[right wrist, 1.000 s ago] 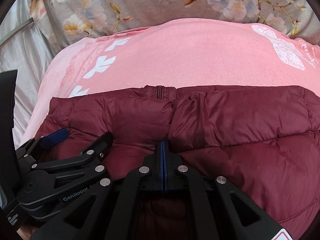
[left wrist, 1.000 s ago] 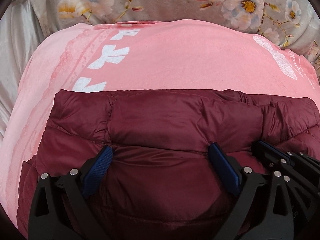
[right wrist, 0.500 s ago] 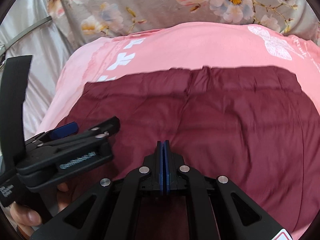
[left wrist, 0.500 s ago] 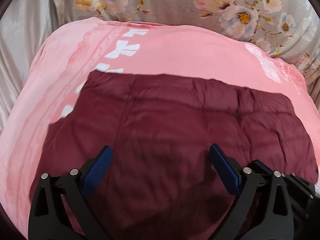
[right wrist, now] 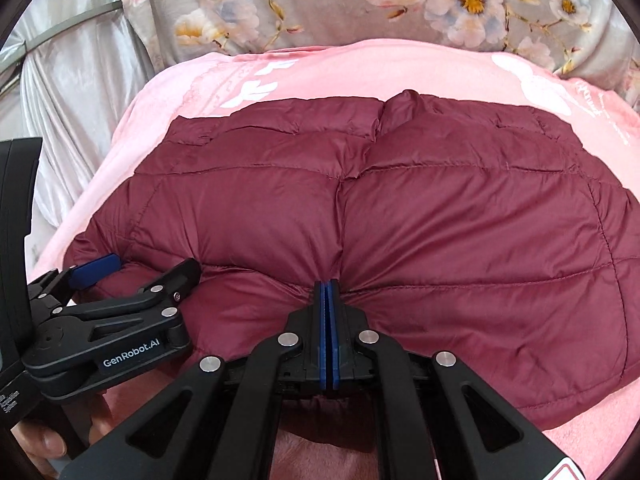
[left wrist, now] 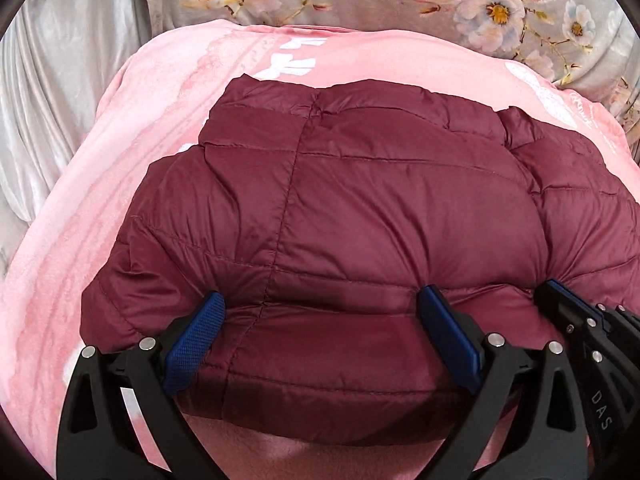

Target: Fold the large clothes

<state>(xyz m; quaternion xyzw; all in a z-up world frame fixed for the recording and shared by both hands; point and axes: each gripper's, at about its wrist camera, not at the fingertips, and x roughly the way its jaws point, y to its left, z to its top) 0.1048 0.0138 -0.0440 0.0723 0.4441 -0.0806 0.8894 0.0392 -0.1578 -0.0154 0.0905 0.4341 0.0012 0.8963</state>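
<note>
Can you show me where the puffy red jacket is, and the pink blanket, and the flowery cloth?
puffy red jacket (right wrist: pixel 460 220): right wrist view, its quilted top.
pink blanket (left wrist: pixel 80 220): left wrist view, bare part left of the jacket.
flowery cloth (right wrist: pixel 320 4): right wrist view, grey part between flowers.

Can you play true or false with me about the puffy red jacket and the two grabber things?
1. The right gripper is pinched shut on the maroon puffer jacket. True.
2. The jacket lies on a green blanket. False: it lies on a pink blanket.
3. The left gripper has its fingers spread wide apart. True.
4. The cloth behind the blanket is plain white. False: the grey fabric has flowers on it.
5. The jacket is on a hanger. False: it lies on the blanket.
</note>
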